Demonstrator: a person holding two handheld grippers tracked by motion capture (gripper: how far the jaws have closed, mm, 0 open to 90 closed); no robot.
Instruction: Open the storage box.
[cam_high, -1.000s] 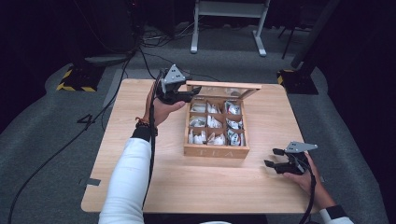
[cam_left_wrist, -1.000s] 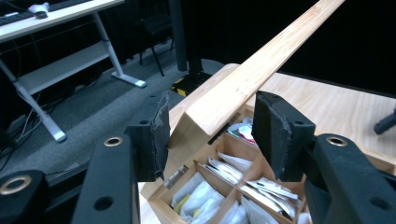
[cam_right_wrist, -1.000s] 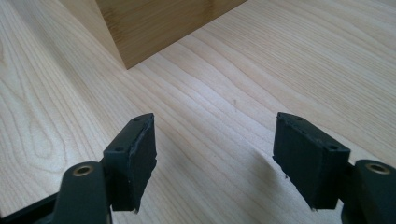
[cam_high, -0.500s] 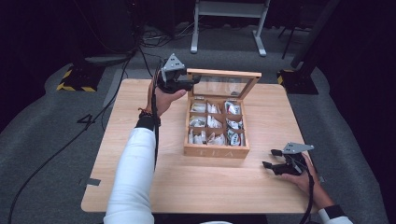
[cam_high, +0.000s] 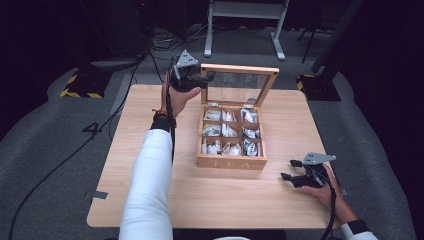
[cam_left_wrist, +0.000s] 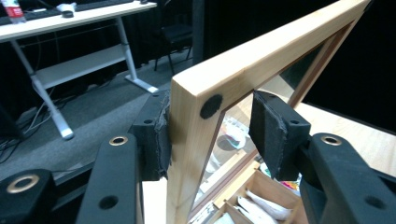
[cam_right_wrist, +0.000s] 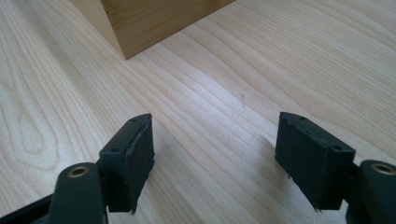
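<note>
Lid (cam_high: 239, 82) raised | left gripper (cam_high: 206, 77) clamps its corner | right gripper (cam_high: 291, 170) apart

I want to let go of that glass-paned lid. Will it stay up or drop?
The lid looks stiff: a wooden frame around a clear pane. It stands near upright on the tea box, so it may stay, but could fall shut. The pane seems fragile.

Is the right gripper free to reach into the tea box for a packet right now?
Probably yes: the lid stands raised in the left gripper, the compartments lie uncovered, and the right gripper is open beside the box on bare table.
</note>
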